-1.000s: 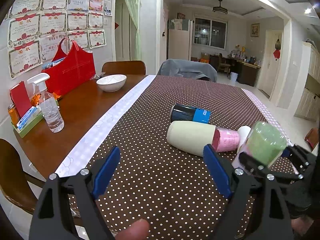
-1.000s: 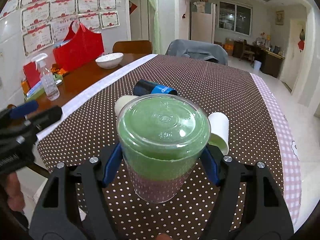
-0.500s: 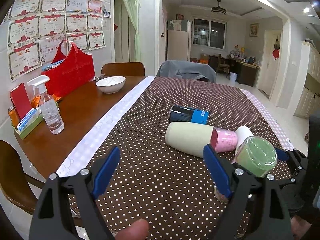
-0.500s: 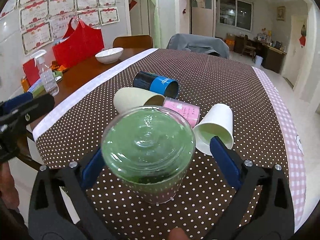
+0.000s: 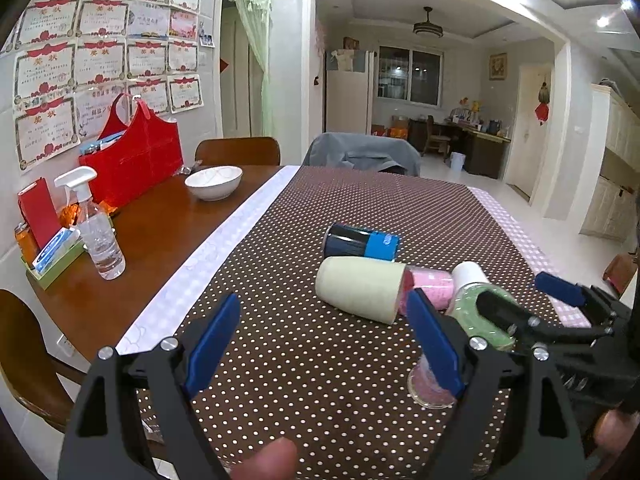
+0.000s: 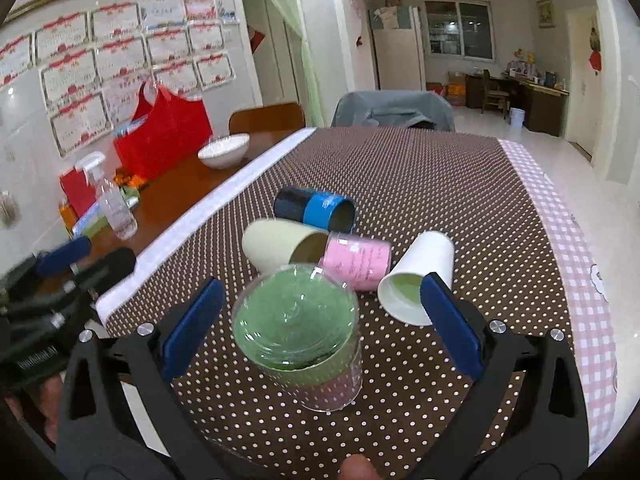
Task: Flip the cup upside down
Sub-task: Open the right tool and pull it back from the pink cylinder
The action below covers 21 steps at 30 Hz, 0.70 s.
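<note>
- Green-and-pink cup (image 6: pixel 298 334): stood bottom-up on dotted tablecloth (image 6: pixel 420 184), between spread blue fingers (image 6: pixel 450 326), untouched.
- Right gripper (image 6: pixel 314 326): released, jaws wide.
- Left gripper (image 5: pixel 324 346): released, holding nothing.

Count on the surface (image 6: pixel 460 168): 5 cups — 1 clear cup (image 6: pixel 298 330), 1 white cup (image 6: pixel 424 268), 1 pink cup (image 6: pixel 358 258), 1 cream cup (image 6: pixel 276 242), 1 blue cup (image 6: pixel 316 208). Also 1 bowl (image 5: pixel 213 182), 1 spray bottle (image 5: pixel 96 232), 1 red bag (image 5: pixel 134 160). 2 hand-held grippers: left (image 5: pixel 320 346), right (image 6: pixel 318 332).

Home dining room: table (image 5: pixel 168 236), chairs (image 5: pixel 238 151), certificates (image 5: pixel 100 56).
</note>
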### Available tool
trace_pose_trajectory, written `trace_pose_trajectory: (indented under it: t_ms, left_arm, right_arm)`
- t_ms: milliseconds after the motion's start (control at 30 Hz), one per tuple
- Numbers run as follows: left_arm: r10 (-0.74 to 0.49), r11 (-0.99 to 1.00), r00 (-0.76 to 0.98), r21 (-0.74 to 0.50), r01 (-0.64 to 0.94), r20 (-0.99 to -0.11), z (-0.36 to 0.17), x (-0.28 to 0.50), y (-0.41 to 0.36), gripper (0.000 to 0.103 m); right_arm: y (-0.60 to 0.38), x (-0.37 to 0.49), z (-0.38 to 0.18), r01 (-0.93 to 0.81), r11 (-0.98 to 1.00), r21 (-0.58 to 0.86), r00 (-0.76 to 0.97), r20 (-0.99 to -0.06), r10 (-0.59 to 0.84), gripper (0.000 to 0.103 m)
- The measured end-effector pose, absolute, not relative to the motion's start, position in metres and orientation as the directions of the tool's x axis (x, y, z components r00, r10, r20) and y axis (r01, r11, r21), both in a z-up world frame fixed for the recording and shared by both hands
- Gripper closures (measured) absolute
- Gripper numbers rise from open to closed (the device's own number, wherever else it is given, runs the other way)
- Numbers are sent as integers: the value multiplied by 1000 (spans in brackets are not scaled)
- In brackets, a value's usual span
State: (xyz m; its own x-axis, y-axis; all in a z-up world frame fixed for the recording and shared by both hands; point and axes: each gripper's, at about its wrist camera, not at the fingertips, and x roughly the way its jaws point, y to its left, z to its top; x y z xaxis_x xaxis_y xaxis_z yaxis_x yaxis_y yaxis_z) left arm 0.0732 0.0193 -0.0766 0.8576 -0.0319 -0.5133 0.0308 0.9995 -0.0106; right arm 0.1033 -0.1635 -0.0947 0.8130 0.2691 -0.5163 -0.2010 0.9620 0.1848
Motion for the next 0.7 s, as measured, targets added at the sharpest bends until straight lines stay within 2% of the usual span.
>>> trace_pose_trajectory:
  t_ms: [467, 700]
  left_arm:
    - [-68, 997, 892, 2, 78, -448, -42, 42, 2, 19]
    - [-74, 996, 908, 17, 89, -411, -23, 25, -1, 19]
  right_arm:
    - [-196, 70, -46, -100, 970, 220, 867, -459, 193, 6]
    - [-199, 40, -19, -77, 981, 179, 899, -413, 146, 6]
